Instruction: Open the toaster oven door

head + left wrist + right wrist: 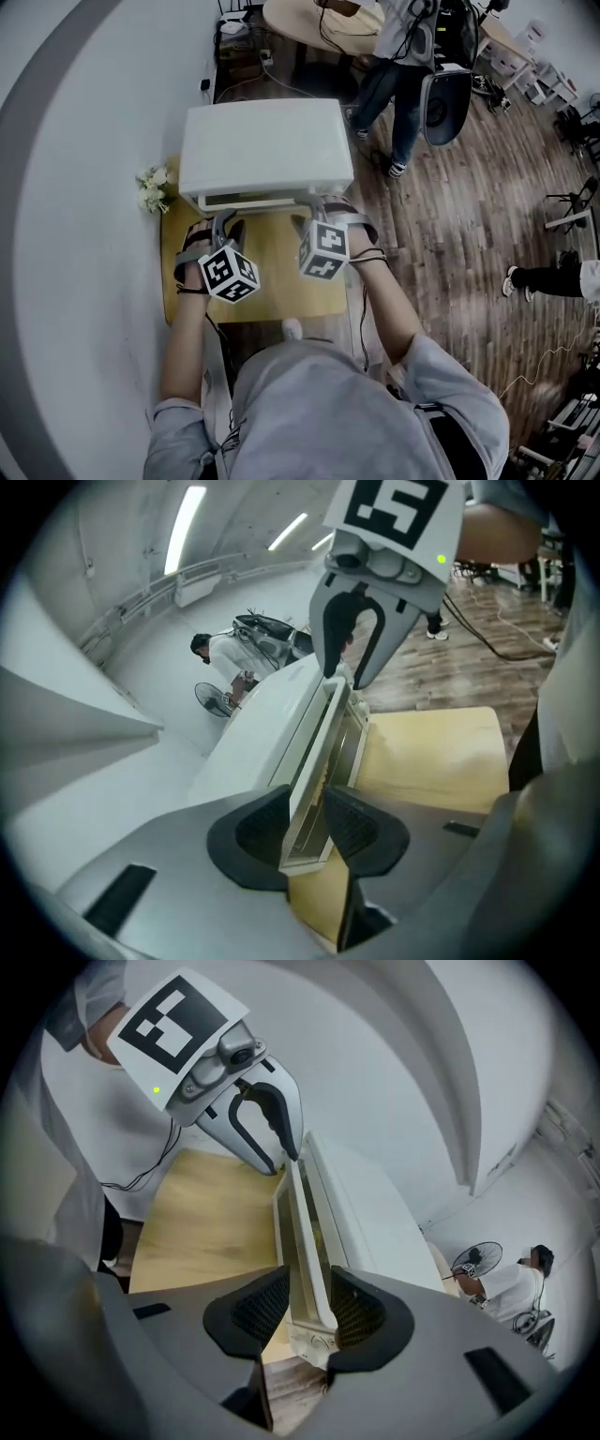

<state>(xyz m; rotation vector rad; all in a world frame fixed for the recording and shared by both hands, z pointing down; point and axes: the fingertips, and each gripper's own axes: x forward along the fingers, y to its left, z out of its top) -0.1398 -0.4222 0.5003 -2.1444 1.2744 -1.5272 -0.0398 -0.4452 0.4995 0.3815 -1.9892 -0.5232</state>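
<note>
A white toaster oven (267, 145) stands on a wooden table (272, 277) with its front toward me. Its door (251, 199) hangs slightly ajar at the top. My left gripper (225, 225) is at the door's left end. In the left gripper view the door's top edge (314, 752) runs between the pads, and my left gripper (307, 822) looks shut on it. My right gripper (314, 208) is at the door's right end. There the door edge (305, 1232) lies between the jaws with a thin gap at the pads, so my right gripper (309, 1302) stands open.
A white curved wall runs along the left, with a small bunch of flowers (153, 187) beside the oven. Behind the oven a person (403, 84) stands on the wooden floor next to a chair (442, 103). Another person's leg (539, 277) shows at the right.
</note>
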